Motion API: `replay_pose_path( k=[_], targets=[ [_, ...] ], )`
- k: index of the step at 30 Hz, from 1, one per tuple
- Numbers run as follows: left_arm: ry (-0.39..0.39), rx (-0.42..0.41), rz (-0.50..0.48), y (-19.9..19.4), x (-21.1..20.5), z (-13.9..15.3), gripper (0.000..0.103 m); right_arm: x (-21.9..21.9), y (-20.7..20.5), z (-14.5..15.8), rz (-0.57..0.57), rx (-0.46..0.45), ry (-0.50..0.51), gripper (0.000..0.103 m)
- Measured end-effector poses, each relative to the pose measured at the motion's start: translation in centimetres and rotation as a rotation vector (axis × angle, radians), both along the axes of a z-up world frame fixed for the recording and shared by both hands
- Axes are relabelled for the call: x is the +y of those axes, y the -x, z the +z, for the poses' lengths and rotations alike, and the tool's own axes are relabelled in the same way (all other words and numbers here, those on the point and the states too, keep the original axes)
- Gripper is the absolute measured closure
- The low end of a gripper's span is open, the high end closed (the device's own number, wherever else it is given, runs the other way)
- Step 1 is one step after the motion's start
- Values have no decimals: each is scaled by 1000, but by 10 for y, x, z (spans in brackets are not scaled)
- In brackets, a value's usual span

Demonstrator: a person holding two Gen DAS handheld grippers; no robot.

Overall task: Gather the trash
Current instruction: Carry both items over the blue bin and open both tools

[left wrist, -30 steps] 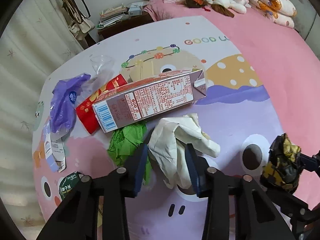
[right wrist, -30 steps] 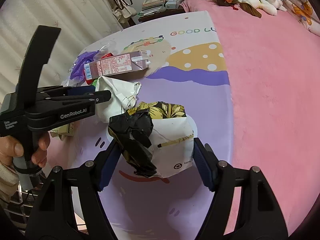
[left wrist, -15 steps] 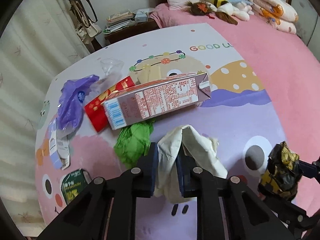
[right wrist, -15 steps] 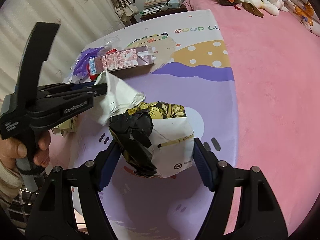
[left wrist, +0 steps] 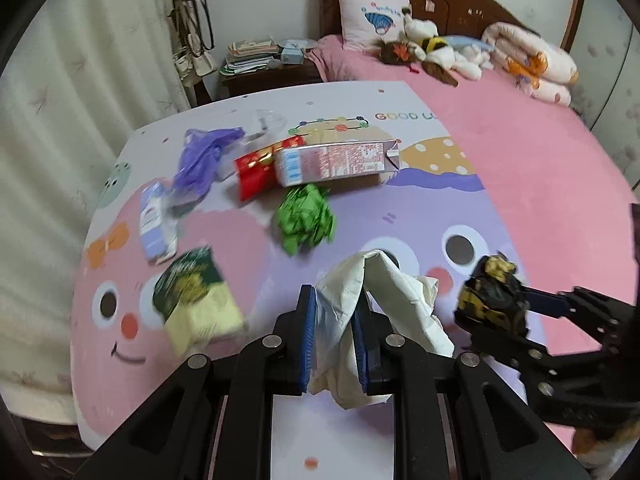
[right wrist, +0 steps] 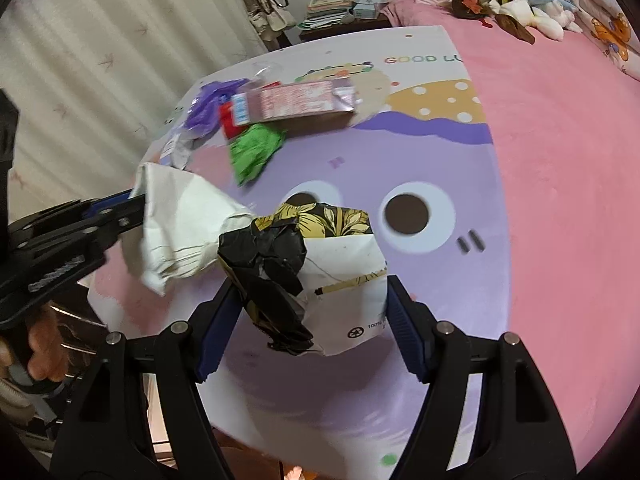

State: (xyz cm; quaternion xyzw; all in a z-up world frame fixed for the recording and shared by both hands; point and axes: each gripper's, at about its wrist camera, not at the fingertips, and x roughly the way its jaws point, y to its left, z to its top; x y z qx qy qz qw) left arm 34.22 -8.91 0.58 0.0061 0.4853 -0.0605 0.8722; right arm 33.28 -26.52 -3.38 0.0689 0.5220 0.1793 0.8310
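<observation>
Bed [left wrist: 540,184]: I am working over the pink cover, which is carrying a cartoon mat [left wrist: 400,216]; the trash is lying scattered on the mat, mostly toward ten and eleven o'clock in my left view.
Carton [left wrist: 336,162]: it is lying on its side at twelve o'clock, partly over a red packet [left wrist: 254,172], so I judge it is waiting for a later trip.
Purple bag [left wrist: 200,156]: it is slumping at eleven o'clock, just beside the red packet.
Green and yellow packet [left wrist: 196,300]: it is blurring at nine o'clock in my left view, near the mat's edge.
Green paper [left wrist: 306,216]: it is sitting crumpled just below the carton, apart from both my tools.
White bag [left wrist: 340,328]: I am pinching it in my left gripper [left wrist: 334,340], pads pressed onto a fold, so it is hanging clear of the mat and draping toward three o'clock.
Patterned wrapper [right wrist: 312,276]: I am gripping this crumpled black, gold and white wad in my right gripper [right wrist: 310,324], the pads pressing both sides so it cannot drop.
Next: I judge both loads are needing a bin, which no view is showing.
</observation>
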Motion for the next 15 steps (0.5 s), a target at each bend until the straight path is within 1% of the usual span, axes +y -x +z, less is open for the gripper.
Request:
replay_pose_path(
  k=[4, 9, 12, 15],
  targets=[
    [41, -14, -2, 47, 28, 13, 86, 20, 32, 6, 1, -5, 6, 35],
    [79, -14, -17, 109, 69, 22, 86, 54, 88, 11, -21, -4, 1, 35],
    [89, -8, -40, 155, 94, 20, 86, 76, 128, 12, -40, 0, 2, 35],
    [90, 7, -66, 191, 110, 9, 86, 98, 169, 6, -60, 19, -3, 35]
  ],
)
